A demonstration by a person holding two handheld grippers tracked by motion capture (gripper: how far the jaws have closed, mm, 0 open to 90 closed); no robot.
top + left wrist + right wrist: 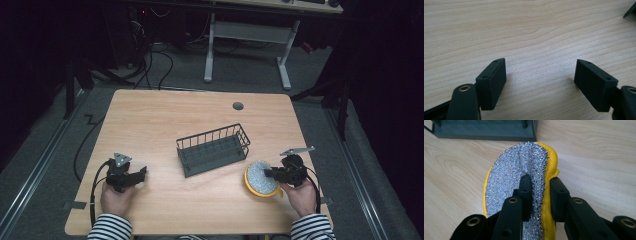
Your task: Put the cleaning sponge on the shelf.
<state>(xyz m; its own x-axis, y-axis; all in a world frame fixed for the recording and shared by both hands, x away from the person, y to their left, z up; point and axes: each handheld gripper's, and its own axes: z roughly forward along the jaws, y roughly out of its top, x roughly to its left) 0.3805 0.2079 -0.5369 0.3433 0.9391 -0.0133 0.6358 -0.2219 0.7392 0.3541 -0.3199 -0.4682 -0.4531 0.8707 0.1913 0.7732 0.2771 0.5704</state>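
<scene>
sponge [521,167], silver mesh, yellow rim

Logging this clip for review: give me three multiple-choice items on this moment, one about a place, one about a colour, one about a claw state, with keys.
1. Where does the wire basket stand?
A. near the middle of the table
B. on the floor
C. at the table's far left corner

2. What colour is the rim of the scouring pad?
A. red
B. yellow
C. green

3. How is the left claw set?
A. shut on the pad
B. shut on the basket
C. open, holding nothing

Answers:
1. A, the high view shows the basket between the two hands, around the centre of the wooden table.
2. B, the right gripper view shows a yellow edge around the silvery mesh face, with the right claw shut on the pad.
3. C, the left gripper view shows the jaws well apart over bare wood.
</scene>
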